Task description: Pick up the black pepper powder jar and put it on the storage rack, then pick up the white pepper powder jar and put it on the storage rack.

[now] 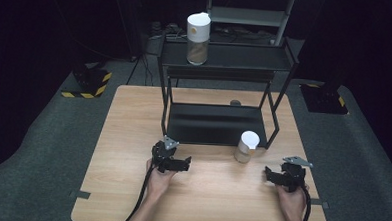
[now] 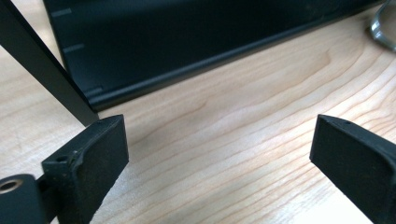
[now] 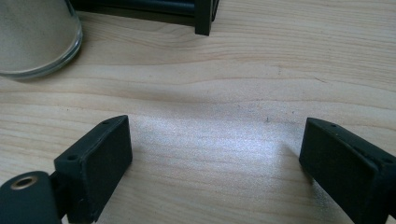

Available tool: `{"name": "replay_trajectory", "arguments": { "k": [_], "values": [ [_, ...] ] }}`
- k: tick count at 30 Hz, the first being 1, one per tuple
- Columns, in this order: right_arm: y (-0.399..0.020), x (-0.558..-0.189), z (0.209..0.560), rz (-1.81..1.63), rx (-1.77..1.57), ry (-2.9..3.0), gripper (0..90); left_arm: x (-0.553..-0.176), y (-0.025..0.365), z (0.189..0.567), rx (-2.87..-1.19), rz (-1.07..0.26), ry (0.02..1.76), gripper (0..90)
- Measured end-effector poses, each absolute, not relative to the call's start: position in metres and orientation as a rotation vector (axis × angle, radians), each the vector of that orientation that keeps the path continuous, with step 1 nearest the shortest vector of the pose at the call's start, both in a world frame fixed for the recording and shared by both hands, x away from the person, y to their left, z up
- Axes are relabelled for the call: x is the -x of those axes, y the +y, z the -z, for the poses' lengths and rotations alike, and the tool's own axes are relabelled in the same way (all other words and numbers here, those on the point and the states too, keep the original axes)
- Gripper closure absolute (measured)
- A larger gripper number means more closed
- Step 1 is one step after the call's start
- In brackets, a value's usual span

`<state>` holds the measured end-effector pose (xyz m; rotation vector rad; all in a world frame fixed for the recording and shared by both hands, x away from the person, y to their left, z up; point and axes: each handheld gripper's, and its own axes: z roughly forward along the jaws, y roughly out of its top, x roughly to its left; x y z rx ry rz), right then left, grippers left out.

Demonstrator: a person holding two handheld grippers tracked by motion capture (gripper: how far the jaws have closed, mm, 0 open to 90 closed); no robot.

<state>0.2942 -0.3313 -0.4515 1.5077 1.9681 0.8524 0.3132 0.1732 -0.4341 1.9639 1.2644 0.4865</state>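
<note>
With both my left gripper (image 1: 181,164) and right gripper (image 1: 271,175) spread empty, I judge reaching for the white-lidded jar (image 1: 246,147) comes next.

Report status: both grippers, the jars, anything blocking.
Left gripper open, empty, low over the table. Right gripper open, empty. Small white-lidded jar upright between them by the black rack; tall jar on top shelf. Nothing in the way.
</note>
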Motion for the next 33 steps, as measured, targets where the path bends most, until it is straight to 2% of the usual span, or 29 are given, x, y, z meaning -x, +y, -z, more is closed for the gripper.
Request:
{"name": "replay_trajectory", "arguments": {
  "k": [15, 33],
  "values": [
    [-0.332, -0.294, 0.452, -0.854, -1.506, 1.969, 8.9, -0.314, 0.160, 0.452, -2.033, -0.527, 1.295, 2.9],
    [-0.331, -0.296, 0.451, -0.852, -1.510, 1.976, 6.6, -0.312, 0.157, 0.455, -2.023, -0.550, 1.295, 2.0]
  ]
}}
